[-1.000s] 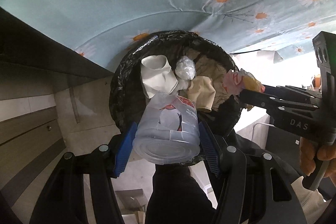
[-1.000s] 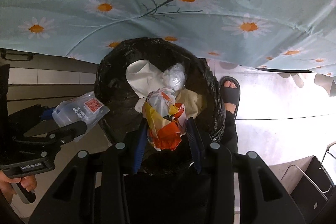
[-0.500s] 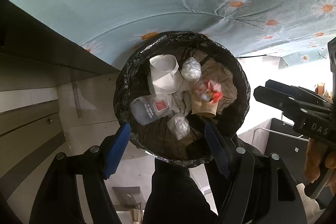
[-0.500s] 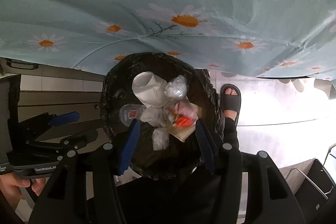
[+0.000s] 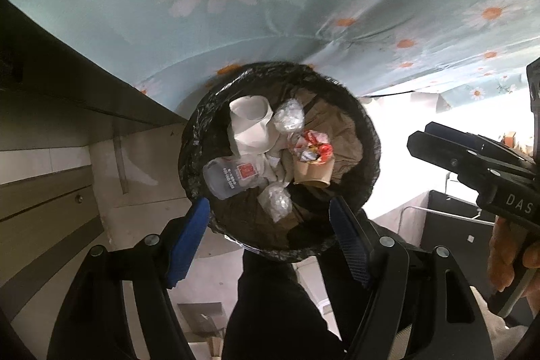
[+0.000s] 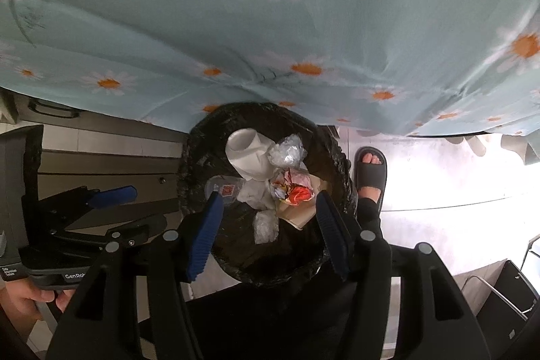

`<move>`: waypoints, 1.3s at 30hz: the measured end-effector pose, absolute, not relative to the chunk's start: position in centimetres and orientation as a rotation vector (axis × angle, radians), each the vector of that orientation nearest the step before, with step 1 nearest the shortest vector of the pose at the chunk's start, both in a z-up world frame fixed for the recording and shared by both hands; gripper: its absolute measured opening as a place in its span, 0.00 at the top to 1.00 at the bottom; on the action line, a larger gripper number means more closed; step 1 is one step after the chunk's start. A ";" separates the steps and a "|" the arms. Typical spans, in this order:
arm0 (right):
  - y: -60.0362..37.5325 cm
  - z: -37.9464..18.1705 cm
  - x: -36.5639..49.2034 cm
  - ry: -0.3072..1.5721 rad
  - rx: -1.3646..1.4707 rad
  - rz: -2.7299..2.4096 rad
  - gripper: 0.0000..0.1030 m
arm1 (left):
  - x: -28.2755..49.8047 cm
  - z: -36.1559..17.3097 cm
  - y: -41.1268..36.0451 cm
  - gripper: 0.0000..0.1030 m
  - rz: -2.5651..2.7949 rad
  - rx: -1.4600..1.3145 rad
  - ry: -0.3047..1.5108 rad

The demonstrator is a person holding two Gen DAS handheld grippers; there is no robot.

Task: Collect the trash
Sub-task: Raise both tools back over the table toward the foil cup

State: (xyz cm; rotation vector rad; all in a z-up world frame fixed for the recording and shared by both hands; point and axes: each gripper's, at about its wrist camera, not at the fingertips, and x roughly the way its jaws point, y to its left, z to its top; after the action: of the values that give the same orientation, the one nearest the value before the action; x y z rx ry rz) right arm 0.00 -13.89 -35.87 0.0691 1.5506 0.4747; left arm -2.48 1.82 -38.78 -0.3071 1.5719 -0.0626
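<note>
Bin (image 5: 197, 137) has a black liner and it's pretty full: clear bottle (image 5: 229, 177) lying on its side at the left, crumpled red-yellow wrapper (image 5: 312, 145) sitting on a brown paper cup (image 5: 314, 172), white paper cup (image 5: 251, 127) at the back.

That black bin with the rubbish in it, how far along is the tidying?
Done: a clear plastic bottle, a colourful wrapper, a paper cup and more lie in the bin. In hand: nothing. The left gripper and right gripper hang open and empty above it, the right one's jaws having just opened. Left: unclear, since no loose trash shows here.
</note>
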 end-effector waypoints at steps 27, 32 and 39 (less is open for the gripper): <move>-13.4 -16.6 -1.9 1.192 0.049 0.621 0.36 | -2.6 -21.1 4.2 0.31 -0.124 -0.306 1.255; -13.1 -13.7 -1.2 1.114 0.035 0.626 0.36 | -2.1 -17.7 4.6 0.31 -0.150 -0.268 1.198; -13.4 -10.6 1.8 1.036 0.012 0.601 0.33 | 0.1 -13.0 5.4 0.31 -0.141 -0.220 1.093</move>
State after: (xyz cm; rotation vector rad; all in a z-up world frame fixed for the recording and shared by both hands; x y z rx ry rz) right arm 1.76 -13.36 -10.59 0.0121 1.0358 0.6006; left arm 0.12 5.42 -13.03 -0.2201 1.0930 -0.1411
